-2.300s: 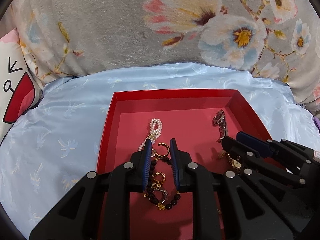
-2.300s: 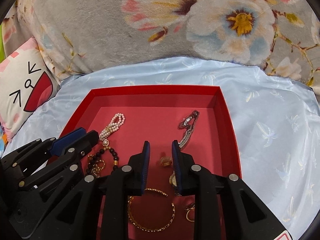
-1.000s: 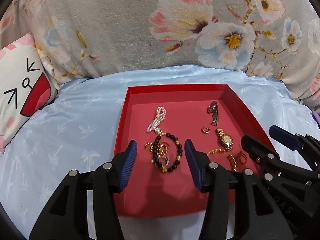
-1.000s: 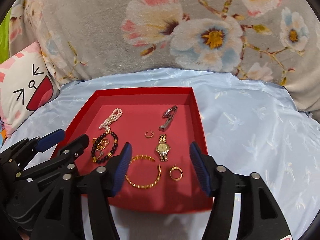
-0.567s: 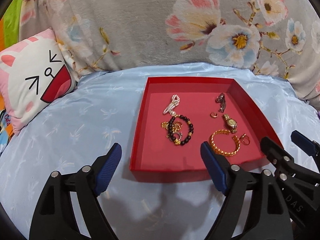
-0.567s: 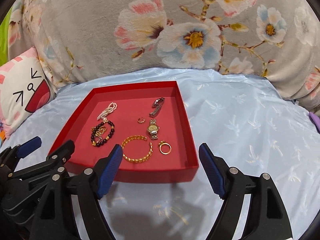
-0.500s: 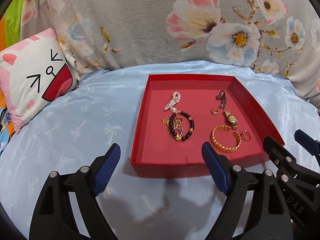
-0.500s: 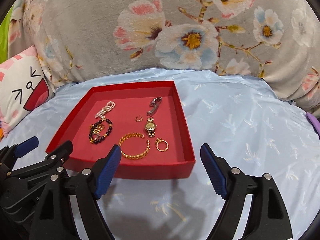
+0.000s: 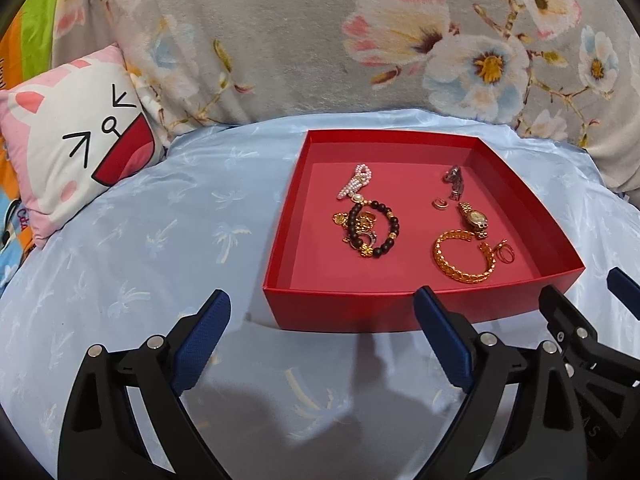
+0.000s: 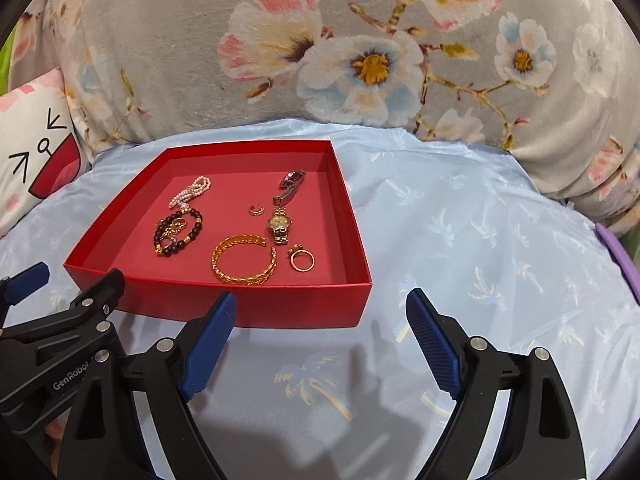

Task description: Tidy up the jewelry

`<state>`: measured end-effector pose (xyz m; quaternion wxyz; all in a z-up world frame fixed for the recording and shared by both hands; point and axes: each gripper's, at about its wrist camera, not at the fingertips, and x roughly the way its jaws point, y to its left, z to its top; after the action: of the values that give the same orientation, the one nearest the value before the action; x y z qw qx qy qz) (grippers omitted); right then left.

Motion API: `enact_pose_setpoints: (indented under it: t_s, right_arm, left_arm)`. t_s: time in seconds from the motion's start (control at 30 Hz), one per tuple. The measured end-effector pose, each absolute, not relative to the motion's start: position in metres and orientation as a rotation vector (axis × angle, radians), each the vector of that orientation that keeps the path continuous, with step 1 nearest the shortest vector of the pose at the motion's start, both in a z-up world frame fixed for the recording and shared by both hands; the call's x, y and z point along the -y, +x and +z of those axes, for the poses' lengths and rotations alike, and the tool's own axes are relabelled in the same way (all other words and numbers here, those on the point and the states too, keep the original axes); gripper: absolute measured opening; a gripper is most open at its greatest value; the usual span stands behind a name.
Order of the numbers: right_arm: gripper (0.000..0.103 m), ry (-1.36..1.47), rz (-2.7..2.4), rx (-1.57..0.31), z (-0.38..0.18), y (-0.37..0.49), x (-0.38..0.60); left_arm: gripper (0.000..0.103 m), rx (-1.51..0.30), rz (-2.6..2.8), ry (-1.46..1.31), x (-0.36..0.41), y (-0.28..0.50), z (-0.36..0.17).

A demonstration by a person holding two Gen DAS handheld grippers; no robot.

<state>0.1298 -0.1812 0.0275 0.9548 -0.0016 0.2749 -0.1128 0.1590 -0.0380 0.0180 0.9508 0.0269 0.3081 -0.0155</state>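
Observation:
A red tray (image 9: 344, 312) (image 10: 248, 308) lies on the pale blue satin cloth. In it are a pearl bracelet (image 9: 355, 185) (image 10: 190, 192), a dark bead bracelet (image 9: 372, 232) (image 10: 178, 230) over gold charms, a gold chain bangle (image 9: 464, 260) (image 10: 244, 260), a gold watch (image 9: 474, 216) (image 10: 280, 224), a silver watch band (image 9: 454, 180) (image 10: 290, 186), a small ring (image 10: 256, 210) and a gold ring (image 10: 302, 260). My left gripper (image 9: 320, 332) is open and empty in front of the tray. My right gripper (image 10: 320, 328) is open and empty at the tray's front right corner.
A grey floral blanket (image 9: 320, 60) (image 10: 360, 60) rises behind the cloth. A cartoon-face pillow (image 9: 72, 148) (image 10: 28, 160) lies at the left. A purple object (image 10: 616, 252) shows at the right edge. Bare blue cloth (image 10: 480, 240) stretches right of the tray.
Both grippers have drawn back out of the tray, toward me, and opened wide. The jewelry stays in the tray.

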Motion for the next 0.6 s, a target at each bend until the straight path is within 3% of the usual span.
enact_pose_setpoints:
  t_s: [0.6]
  right_arm:
    - [0.085, 0.000, -0.231, -0.563, 0.0285, 0.1303, 0.1827]
  left_arm:
    - [0.091, -0.619, -0.012, 0.077, 0.0396, 0.1569, 0.0172]
